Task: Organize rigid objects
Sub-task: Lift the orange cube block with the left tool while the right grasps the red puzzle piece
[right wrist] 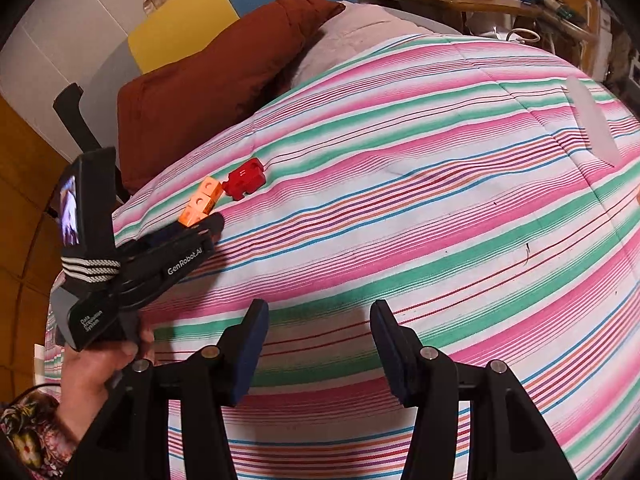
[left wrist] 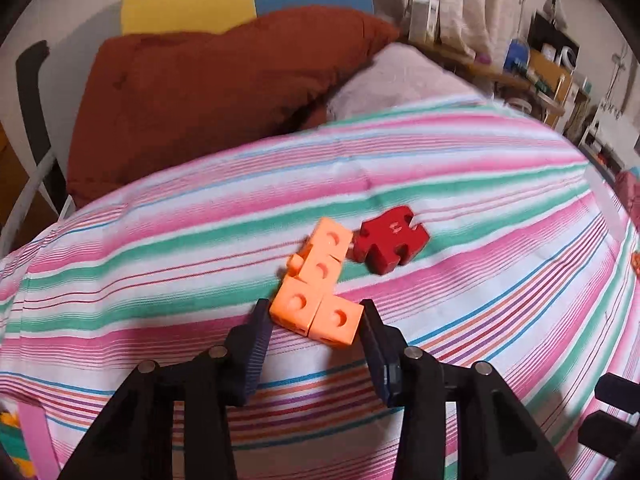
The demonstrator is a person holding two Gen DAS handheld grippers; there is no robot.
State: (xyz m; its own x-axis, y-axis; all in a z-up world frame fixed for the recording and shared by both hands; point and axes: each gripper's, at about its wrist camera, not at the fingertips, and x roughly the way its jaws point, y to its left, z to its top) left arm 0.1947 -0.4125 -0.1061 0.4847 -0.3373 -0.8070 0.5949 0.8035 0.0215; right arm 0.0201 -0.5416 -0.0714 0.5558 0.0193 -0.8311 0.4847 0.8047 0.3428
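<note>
An orange piece of linked cubes (left wrist: 320, 284) lies on the striped bedspread (left wrist: 480, 208). A red puzzle-shaped block (left wrist: 390, 240) lies just beyond it, almost touching. My left gripper (left wrist: 316, 312) has its jaws on either side of the orange piece's two nearest cubes, at or very near their sides. The right wrist view shows the left gripper (right wrist: 202, 226) at the orange piece (right wrist: 202, 202), with the red block (right wrist: 245, 179) behind. My right gripper (right wrist: 320, 312) is open and empty over the bedspread (right wrist: 440, 220).
A rust-brown pillow (left wrist: 208, 92) and a pale pink pillow (left wrist: 396, 80) lie at the head of the bed. Cluttered shelves (left wrist: 552, 60) stand at the far right. A translucent white object (right wrist: 592, 120) lies on the bedspread's right side.
</note>
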